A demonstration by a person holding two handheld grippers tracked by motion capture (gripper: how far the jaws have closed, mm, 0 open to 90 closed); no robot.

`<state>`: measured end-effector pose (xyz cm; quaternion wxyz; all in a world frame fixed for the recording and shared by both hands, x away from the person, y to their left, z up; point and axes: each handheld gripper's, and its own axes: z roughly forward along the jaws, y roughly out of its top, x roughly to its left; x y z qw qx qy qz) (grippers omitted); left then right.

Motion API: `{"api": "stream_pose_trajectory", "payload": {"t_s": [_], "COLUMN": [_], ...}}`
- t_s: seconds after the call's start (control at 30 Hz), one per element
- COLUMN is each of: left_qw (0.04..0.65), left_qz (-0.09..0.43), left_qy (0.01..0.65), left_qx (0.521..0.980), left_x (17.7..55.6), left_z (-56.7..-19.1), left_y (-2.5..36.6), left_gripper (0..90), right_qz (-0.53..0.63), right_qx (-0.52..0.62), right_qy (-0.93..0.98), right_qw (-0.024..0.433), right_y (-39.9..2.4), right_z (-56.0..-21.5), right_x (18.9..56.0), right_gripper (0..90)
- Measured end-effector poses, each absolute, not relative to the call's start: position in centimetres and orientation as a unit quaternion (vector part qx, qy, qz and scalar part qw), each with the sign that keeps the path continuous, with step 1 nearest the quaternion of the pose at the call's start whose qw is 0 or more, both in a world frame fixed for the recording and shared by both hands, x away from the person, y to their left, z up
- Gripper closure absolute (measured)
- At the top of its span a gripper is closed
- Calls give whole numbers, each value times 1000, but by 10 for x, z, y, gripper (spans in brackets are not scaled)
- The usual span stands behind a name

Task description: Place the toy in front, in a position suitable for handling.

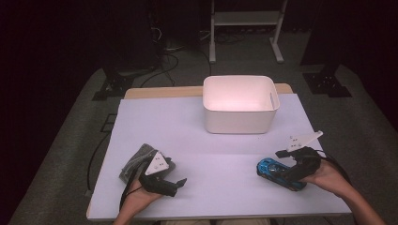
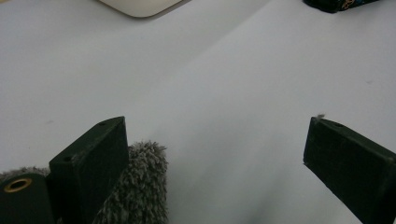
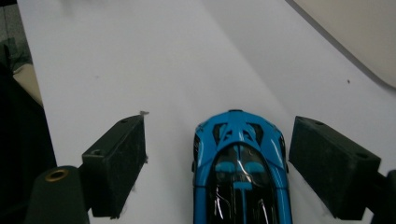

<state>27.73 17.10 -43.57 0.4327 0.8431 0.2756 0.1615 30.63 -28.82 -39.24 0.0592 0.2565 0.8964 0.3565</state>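
A blue and black toy car (image 1: 278, 172) (image 3: 240, 172) lies on the white table cover at the front right. My right gripper (image 1: 287, 161) (image 3: 217, 163) is open, its jaws standing on either side of the car without touching it. At the front left lies a grey fluffy cloth (image 1: 136, 161) (image 2: 137, 186). My left gripper (image 1: 178, 183) (image 2: 217, 154) is open just right of the cloth, and its left jaw rests against the cloth's edge. A white bin (image 1: 239, 123) stands empty at the back centre.
The white cover (image 1: 206, 154) spans the table, with bare room between the two grippers. Table edges run close to both hands at the front. A white frame stand (image 1: 246, 18) and dark equipment stand on the floor beyond the table.
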Motion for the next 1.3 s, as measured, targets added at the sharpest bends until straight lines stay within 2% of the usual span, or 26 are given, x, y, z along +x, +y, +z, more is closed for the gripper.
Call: {"api": "stream_pose_trajectory", "payload": {"t_s": [0.6,1.3], "left_qw": [431,429], "left_qz": [160,157], "left_qy": [275,273], "left_qx": [844,847], "left_x": [277,277], "left_z": [-435,-436], "left_y": [170,170], "left_gripper": [61,61], "right_qz": [325,294], "right_qx": [285,282], "right_qy": [900,911], "right_qw": [65,67], "right_y": [-310,-309], "right_z": [-420,-441], "right_x": [306,305], "right_gripper": [166,162]}}
